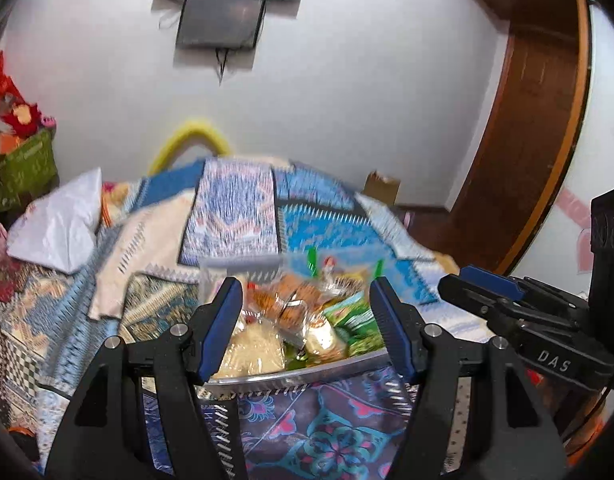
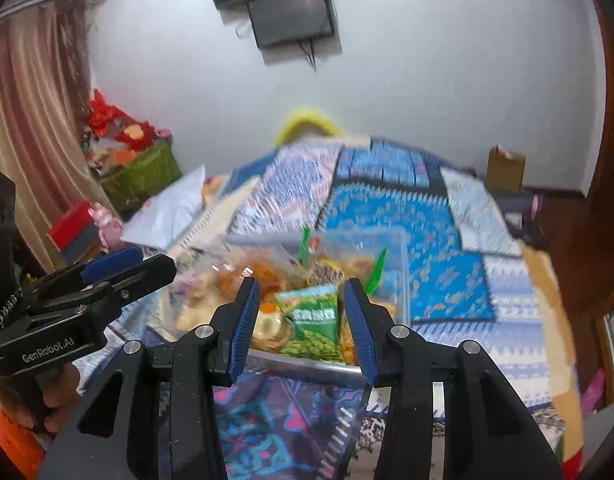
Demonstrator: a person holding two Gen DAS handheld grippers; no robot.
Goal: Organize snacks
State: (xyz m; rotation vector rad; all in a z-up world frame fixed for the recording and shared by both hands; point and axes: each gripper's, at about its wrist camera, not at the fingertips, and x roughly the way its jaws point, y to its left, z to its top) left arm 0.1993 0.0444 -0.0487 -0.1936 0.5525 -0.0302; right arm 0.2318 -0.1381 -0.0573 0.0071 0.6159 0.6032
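A clear plastic bin (image 1: pixel 267 380) full of snack packets sits on a patterned quilt. It also shows in the right wrist view (image 2: pixel 399 264). In it are a green pea packet (image 2: pixel 315 324), orange snack bags (image 1: pixel 291 300) and a pale packet (image 1: pixel 251 348). My left gripper (image 1: pixel 307 320) is open and empty, just in front of the bin. My right gripper (image 2: pixel 303 312) is open and empty, with the green packet seen between its fingers beyond them. Each gripper shows from the side in the other's view.
The quilt covers a bed (image 2: pixel 447 240). A white pillow (image 1: pixel 59 228) lies at the left. A green basket (image 2: pixel 143 176) of red items stands by the wall. A cardboard box (image 2: pixel 505 168) and a wooden door (image 1: pixel 527 140) are at the right.
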